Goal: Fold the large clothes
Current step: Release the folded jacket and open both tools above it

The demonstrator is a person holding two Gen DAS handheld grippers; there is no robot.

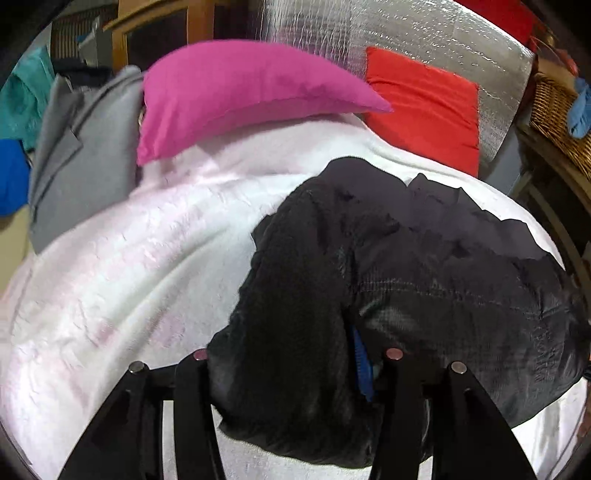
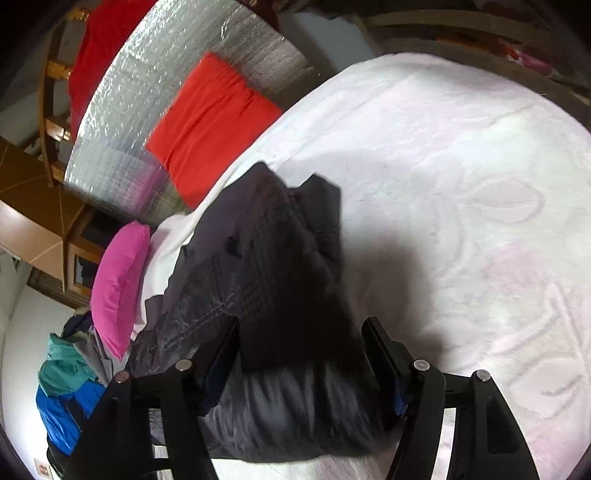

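Observation:
A black quilted jacket (image 1: 424, 258) lies crumpled on a white bedspread (image 1: 129, 277). In the left wrist view a thick fold of it fills the gap of my left gripper (image 1: 295, 354); the jaws stand apart, and a blue pad (image 1: 362, 354) shows beside the cloth. In the right wrist view the same jacket (image 2: 266, 251) runs from the bedspread (image 2: 461, 184) down between the wide-apart fingers of my right gripper (image 2: 303, 332). Its near end is blurred and hangs loose, and the right finger (image 2: 380, 350) stands clear of the cloth.
A pink pillow (image 1: 240, 88) and a red pillow (image 1: 424, 107) lie at the head of the bed against a silver foil panel (image 1: 369, 29). A grey garment (image 1: 85, 147) lies beside the pink pillow. A wicker basket (image 1: 557, 118) stands to the right. Blue and teal clothes (image 2: 66, 387) are piled off the bed.

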